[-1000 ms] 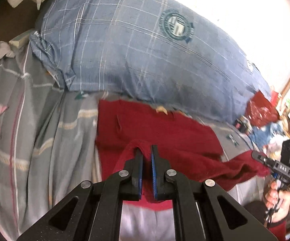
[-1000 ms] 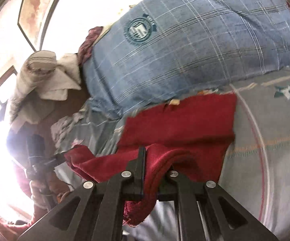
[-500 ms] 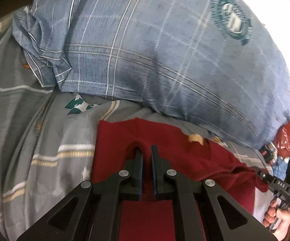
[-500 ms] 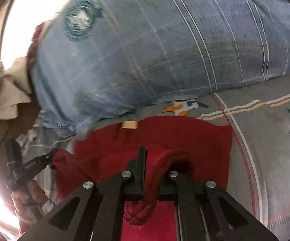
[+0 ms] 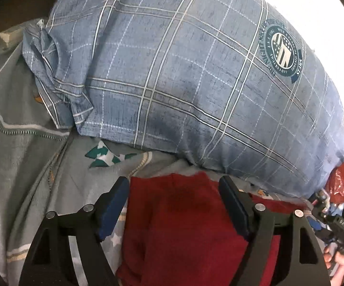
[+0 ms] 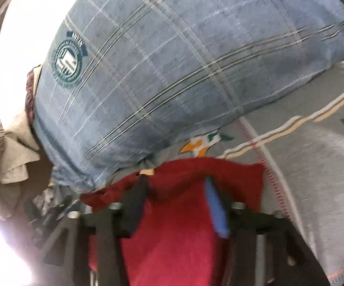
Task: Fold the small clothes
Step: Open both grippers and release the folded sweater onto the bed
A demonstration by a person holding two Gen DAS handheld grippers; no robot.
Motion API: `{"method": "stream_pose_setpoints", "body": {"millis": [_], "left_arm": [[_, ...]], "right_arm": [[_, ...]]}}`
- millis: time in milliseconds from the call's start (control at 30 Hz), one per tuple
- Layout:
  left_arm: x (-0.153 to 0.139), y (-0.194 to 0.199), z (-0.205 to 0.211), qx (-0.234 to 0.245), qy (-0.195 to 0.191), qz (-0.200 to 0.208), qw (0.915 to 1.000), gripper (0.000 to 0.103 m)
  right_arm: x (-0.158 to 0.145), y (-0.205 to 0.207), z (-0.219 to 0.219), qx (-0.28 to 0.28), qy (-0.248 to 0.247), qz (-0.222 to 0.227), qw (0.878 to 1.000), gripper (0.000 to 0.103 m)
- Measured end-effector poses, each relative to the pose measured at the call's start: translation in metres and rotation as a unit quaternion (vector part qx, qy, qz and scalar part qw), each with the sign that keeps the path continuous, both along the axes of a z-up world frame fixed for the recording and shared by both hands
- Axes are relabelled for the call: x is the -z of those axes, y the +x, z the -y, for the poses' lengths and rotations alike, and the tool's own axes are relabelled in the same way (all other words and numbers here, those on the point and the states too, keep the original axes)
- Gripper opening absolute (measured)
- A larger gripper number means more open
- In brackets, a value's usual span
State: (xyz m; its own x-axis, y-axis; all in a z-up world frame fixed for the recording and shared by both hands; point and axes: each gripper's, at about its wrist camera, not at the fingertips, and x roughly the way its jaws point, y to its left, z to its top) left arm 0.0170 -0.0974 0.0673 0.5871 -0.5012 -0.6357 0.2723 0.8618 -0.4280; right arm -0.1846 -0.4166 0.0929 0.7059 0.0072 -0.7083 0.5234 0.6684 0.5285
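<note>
red garment flat on bed, both grippers spread wide over it

big blue plaid pillow [image 5: 195, 90] with a round crest logo [image 5: 282, 52] fills the top of both views and lies right behind the red garment [image 5: 183, 226], its lower edge touching or just overhanging the garment's far edge. grey patterned bedsheet [image 5: 28, 166] under everything, green star print [image 5: 105, 155] just past the garment's far left corner. red plastic bag [image 5: 341, 186] at far right edge of the left view. beige crumpled cloth [image 6: 7, 152] piled at left of the right view, beside the pillow end.

left gripper [image 5: 174, 207] jaws wide apart, blue-padded fingers [image 5: 112, 209] straddling the garment's far left part, left finger over the sheet just off the cloth edge, right finger over the red cloth. nothing pinched.

right gripper [image 6: 176, 205] blurred, jaws also wide apart over the garment [image 6: 176, 214], blue pad [image 6: 216, 212] visible, nothing clamped between them. whether the tips touch the fabric cannot be told. the right gripper also shows at the left view's lower right edge.
</note>
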Motion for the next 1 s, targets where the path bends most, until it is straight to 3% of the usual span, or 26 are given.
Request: {"method": "stream_pose_setpoints", "body": {"millis": [100, 200, 300, 367, 467, 567, 733, 900, 1000], "left_arm": [[0.005, -0.001, 0.003, 0.002, 0.003, -0.004, 1.0000, 0.077], [0.011, -0.003, 0.009, 0.020, 0.027, -0.020, 0.9992, 0.077], [0.028, -0.002, 0.028, 0.039, 0.079, -0.037, 0.9954, 0.077], [0.038, 0.005, 0.037, 0.038, 0.117, -0.046, 0.9913, 0.077], [0.058, 0.018, 0.041, 0.026, 0.151, -0.064, 0.9861, 0.079], [0.064, 0.027, 0.038, 0.023, 0.127, -0.083, 0.9882, 0.079], [0.045, 0.023, 0.023, -0.001, 0.130, -0.076, 0.9886, 0.077], [0.025, 0.020, 0.008, -0.013, 0.122, -0.068, 0.9901, 0.077], [0.023, 0.011, -0.002, -0.006, 0.132, -0.066, 0.9891, 0.077]], "right_arm": [[-0.012, -0.010, -0.002, 0.015, -0.031, 0.006, 0.999, 0.056], [-0.025, -0.004, -0.015, -0.018, -0.072, 0.020, 0.997, 0.055], [-0.018, 0.024, -0.036, -0.076, -0.112, -0.013, 0.991, 0.051], [0.008, 0.048, -0.046, -0.109, -0.111, -0.053, 0.986, 0.047], [0.045, 0.072, -0.041, -0.102, -0.140, -0.127, 0.977, 0.045], [0.060, 0.081, -0.026, -0.076, -0.133, -0.120, 0.981, 0.045], [0.041, 0.076, -0.042, -0.076, -0.143, -0.119, 0.980, 0.051], [0.017, 0.101, -0.101, -0.171, -0.111, -0.072, 0.976, 0.057], [0.014, 0.147, -0.157, -0.252, -0.131, -0.048, 0.958, 0.063]]}}
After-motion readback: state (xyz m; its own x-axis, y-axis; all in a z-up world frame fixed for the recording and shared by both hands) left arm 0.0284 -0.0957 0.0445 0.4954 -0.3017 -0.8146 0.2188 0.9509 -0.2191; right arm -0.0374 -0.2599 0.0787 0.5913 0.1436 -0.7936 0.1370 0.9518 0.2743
